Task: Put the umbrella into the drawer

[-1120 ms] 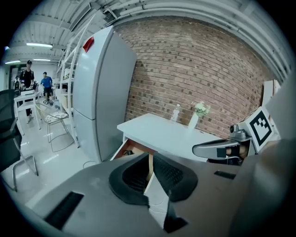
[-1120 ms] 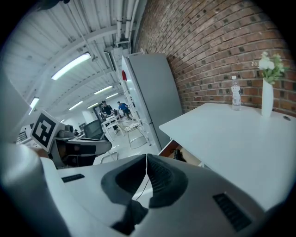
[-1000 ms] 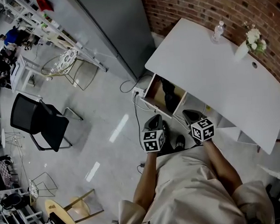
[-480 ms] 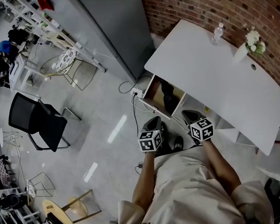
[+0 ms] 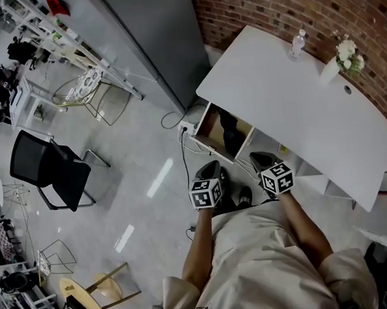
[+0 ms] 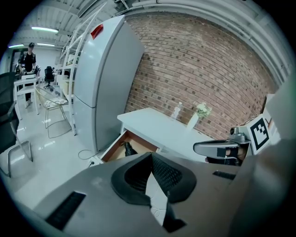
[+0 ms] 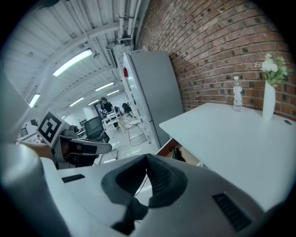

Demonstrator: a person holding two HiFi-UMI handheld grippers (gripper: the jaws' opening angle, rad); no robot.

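The white desk has its wooden drawer pulled open, and a black folded umbrella lies inside it. Both grippers hover side by side over the floor in front of the drawer, empty. My left gripper is shut, its pads meeting with nothing between them. My right gripper is also shut on nothing. In the left gripper view the drawer and the umbrella lie ahead and below. The right gripper view shows the drawer under the desk edge.
A water bottle and a white vase of flowers stand at the desk's far edge by the brick wall. A grey fridge stands left of the desk. A cable and socket lie on the floor; a black chair is further left.
The left gripper has rolled slightly and drifted a little to the left. The right gripper, the drawer and the umbrella stay as they were.
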